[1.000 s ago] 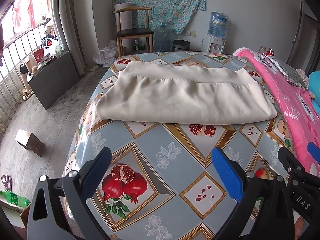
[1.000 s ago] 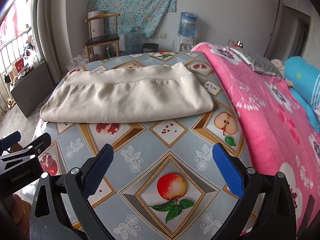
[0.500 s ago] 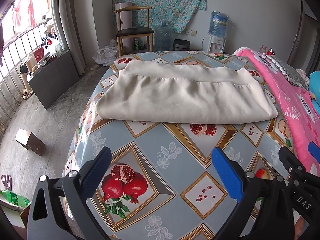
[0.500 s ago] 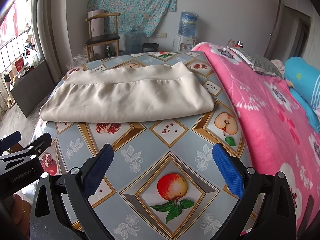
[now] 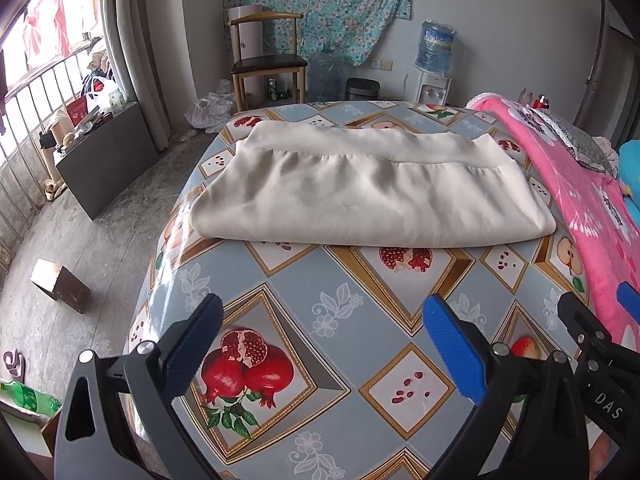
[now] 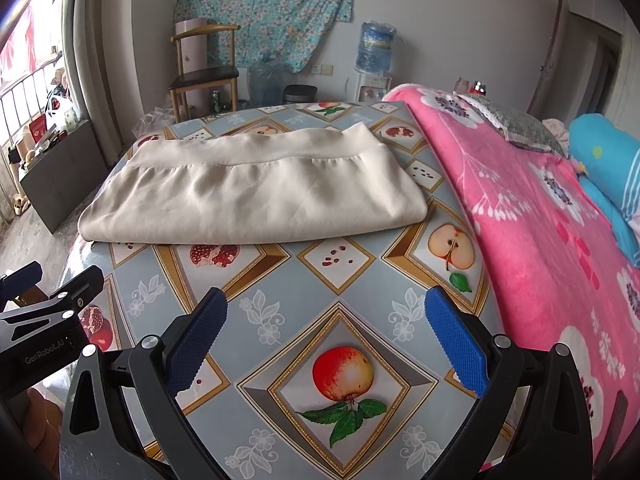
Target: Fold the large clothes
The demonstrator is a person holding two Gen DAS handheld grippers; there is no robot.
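A cream garment (image 5: 368, 188) lies folded into a wide rectangle across the far half of the table (image 5: 320, 300), its waistband along the far edge. It also shows in the right wrist view (image 6: 256, 192). My left gripper (image 5: 320, 328) is open and empty, held above the table's near left part, well short of the garment. My right gripper (image 6: 326, 320) is open and empty above the near right part, beside the left one. Each gripper shows at the edge of the other's view.
The table has a fruit-patterned blue oilcloth (image 6: 344, 280). A bed with a pink blanket (image 6: 540, 220) adjoins its right side. A wooden chair (image 5: 266, 60), a water dispenser (image 5: 434, 64) and a dark cabinet (image 5: 104, 152) stand behind and to the left.
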